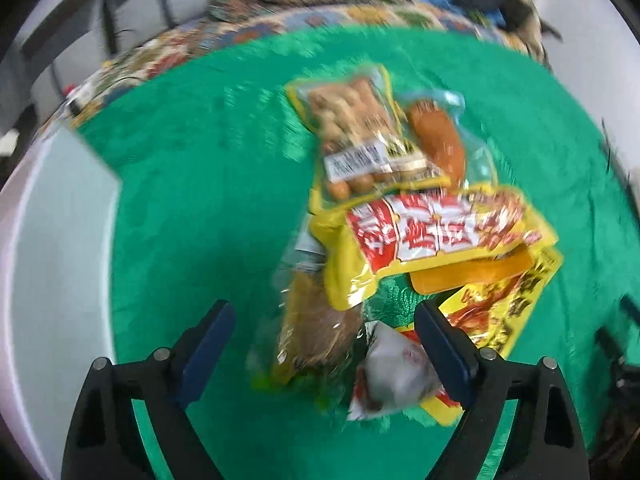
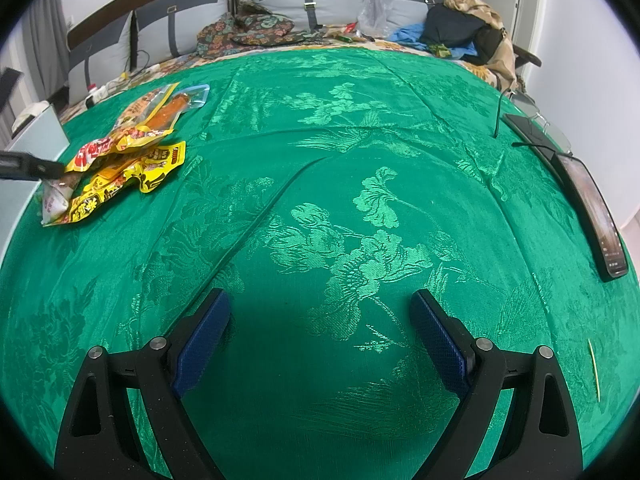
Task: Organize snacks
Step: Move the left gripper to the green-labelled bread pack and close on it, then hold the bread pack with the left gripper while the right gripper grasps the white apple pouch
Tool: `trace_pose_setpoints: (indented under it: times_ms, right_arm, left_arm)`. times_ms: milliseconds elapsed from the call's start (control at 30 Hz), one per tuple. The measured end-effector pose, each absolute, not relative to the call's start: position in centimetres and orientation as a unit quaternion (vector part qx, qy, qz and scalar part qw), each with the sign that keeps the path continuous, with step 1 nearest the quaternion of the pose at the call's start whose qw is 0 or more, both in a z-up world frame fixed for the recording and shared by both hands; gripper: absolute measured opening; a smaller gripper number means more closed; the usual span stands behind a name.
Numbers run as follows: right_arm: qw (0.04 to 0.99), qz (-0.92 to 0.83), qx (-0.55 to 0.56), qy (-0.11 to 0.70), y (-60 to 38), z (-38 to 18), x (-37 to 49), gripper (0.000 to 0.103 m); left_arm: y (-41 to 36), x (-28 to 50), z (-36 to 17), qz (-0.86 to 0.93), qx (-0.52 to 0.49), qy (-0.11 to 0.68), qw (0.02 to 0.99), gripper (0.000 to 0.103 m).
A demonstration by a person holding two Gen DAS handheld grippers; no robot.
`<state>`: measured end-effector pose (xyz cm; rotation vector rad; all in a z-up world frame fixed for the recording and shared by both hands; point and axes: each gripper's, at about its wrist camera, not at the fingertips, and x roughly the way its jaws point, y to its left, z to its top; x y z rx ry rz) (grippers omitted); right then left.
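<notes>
L tool [image 1: 324, 340] hung over the snack pile [image 1: 400, 216] w/ jaws apart, nothing pinched between the blue pads [image 1: 208, 344] – a clear brownish pack [image 1: 316, 320] and a white-and-red packet [image 1: 396, 376] lay below the gap, not gripped. Left wrist view was smeared w/ blur, so fine print on the wrappers couldn't be read. Pile sat on the green bedspread [image 2: 320, 184], toward its left edge near a pale box [image 1: 60, 240]. Top of the heap in that view: a yellow-rimmed pack of brown nuggets [image 1: 356, 128], just beside it a clear pack w/ an orange sausage-like piece [image 1: 440, 140]. Below those, a yellow bag w/ red-white lettering [image 1: 432, 232] overlapped another yellow bag [image 1: 508, 308].

R tool [image 2: 320, 340] was wide too, empty, over bare bedspread near the front edge, well apart from the snacks. From the right wrist view the L tool showed as a dark bar at the far left. Along the bed's right edge lay two dark phones [image 2: 592, 216] w/ cables. At the head end: grey cushions [image 2: 304, 0], patterned cloth [image 2: 256, 28], a heap of clothes [image 2: 468, 28].
</notes>
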<state>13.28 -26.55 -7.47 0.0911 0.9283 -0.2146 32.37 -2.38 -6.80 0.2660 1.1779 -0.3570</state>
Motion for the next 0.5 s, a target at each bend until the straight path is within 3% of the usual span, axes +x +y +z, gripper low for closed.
trace_pose_setpoints:
  times_ms: [67, 100, 167, 500]
  right_arm:
    - [0.888, -0.103, 0.044, 0.447, -26.5, -7.5, 13.3, 0.094]
    - [0.888, -0.103, 0.044, 0.447, -26.5, -7.5, 13.3, 0.094]
    - [0.888, -0.103, 0.044, 0.447, -26.5, -7.5, 13.3, 0.094]
    - [0.888, -0.103, 0.044, 0.447, -26.5, -7.5, 13.3, 0.094]
  left_arm:
    - [-2.9, 32.4, -7.7, -0.172, 0.133, 0.556, 0.802, 0.069]
    - [-2.6, 32.4, -7.5, -0.167, 0.122, 0.548, 0.811, 0.055]
    - [-1.8, 32.3, -7.4, -0.162, 0.092, 0.552, 0.813, 0.050]
    - [4.5, 23.4, -7.0, -0.095, -0.022, 0.539, 0.836, 0.048]
